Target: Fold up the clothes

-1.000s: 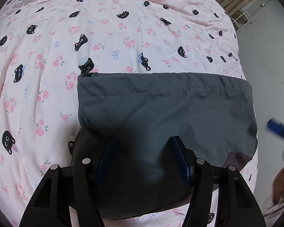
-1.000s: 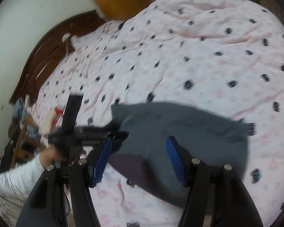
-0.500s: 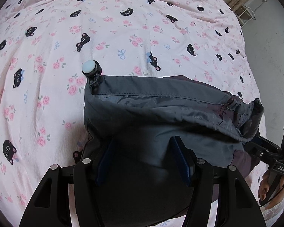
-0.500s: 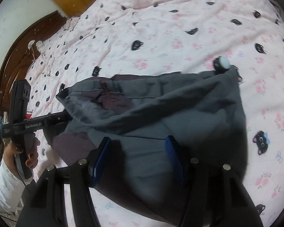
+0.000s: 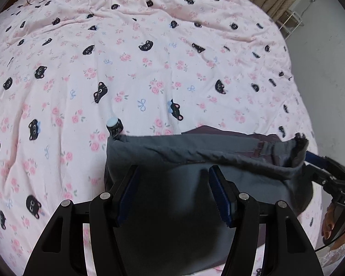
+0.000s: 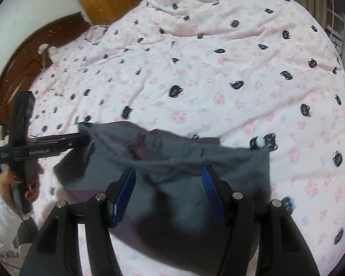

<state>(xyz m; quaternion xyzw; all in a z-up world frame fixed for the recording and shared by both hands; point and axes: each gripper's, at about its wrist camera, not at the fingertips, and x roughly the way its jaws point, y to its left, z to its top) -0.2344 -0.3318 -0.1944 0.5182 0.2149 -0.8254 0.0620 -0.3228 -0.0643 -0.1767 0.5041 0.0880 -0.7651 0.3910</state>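
left gripper [image 5: 173, 170] stands about half open over the grey jacket [image 5: 172, 156] at lower middle, its raised hem crossing the tips; i cannot tell if the pads bite. right gripper [image 6: 169, 170], jaws easing open around cloth, meets the same hem, probably lifted for folding over on the pink bedspread [image 5: 149, 69].

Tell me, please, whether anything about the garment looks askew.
The upper edge of the grey garment is bunched and lifted rather than flat, showing purple lining, and its cord toggle pokes out at one corner onto the bedspread.
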